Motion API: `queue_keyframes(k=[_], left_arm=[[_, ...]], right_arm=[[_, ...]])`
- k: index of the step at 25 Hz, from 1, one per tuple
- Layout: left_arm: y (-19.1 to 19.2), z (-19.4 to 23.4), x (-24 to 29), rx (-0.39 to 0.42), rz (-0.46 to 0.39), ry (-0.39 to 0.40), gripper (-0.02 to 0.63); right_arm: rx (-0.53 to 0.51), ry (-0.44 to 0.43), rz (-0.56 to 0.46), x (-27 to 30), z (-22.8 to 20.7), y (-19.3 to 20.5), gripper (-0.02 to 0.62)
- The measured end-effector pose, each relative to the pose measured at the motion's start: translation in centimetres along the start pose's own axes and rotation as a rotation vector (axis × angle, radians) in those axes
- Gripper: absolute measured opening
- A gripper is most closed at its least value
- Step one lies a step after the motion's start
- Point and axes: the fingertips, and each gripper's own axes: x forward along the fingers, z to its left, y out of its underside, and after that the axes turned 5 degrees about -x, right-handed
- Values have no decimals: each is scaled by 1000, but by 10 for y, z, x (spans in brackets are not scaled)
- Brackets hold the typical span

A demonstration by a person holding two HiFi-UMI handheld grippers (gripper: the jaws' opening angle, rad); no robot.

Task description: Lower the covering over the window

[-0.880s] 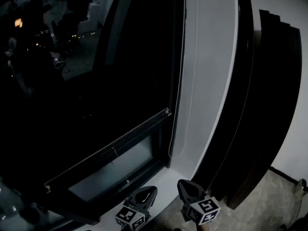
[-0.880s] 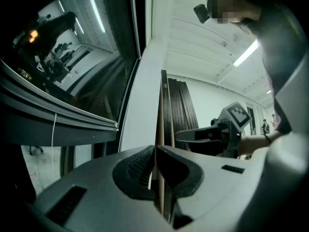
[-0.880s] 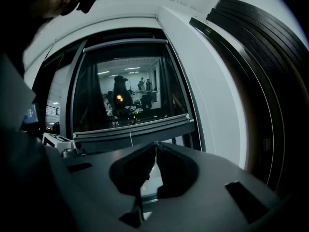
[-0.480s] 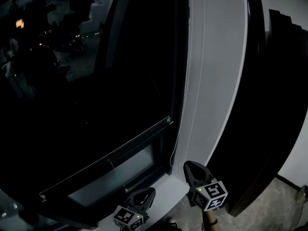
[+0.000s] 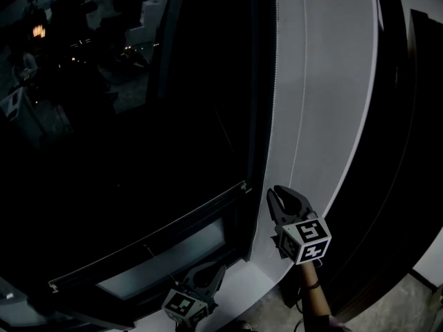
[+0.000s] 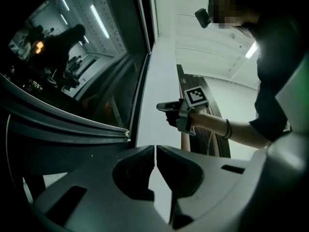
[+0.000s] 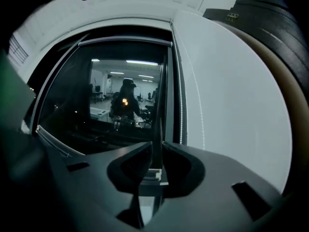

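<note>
Window [image 5: 124, 116]: dark glass fills the left of the head view, with room lights mirrored in it
Wall [image 5: 325, 81]: a pale strip just right of the window, with dark panels [image 5: 408, 151] leaning beyond it; a pull that hugs the window edge should meet nothing
Covering [image 5: 149, 244]: its bottom rail hangs low across the window with a paler band of glass under it, so by my reckoning only a short run is left
Bead chain [image 5: 272, 102]: runs down the window's right edge, with a second strand [image 5: 299, 102] just beside it on the wall; which strand drives the rail down I can't tell, so test with a gentle tug first
Right tongs [image 5: 282, 196]: raised near the chain, jaws a narrow slit apart, nothing pinched; the chain sits right of the gap, so slide right, take one strand only, close firmly, then pull straight down in short strokes
Left tongs [image 5: 216, 270]: low by the sill [image 5: 239, 282], jaws pressed together, empty; best kept clear of the rail
</note>
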Motion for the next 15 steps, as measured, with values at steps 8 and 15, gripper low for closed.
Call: queue_keyframes(k=[8, 15], left_arm=[[2, 22, 18, 7, 10, -98, 0], [6, 39, 20, -4, 14, -157, 0]], right_arm=[[26, 39, 17, 79, -58, -8, 58], [82, 95, 31, 112, -79, -13, 58]])
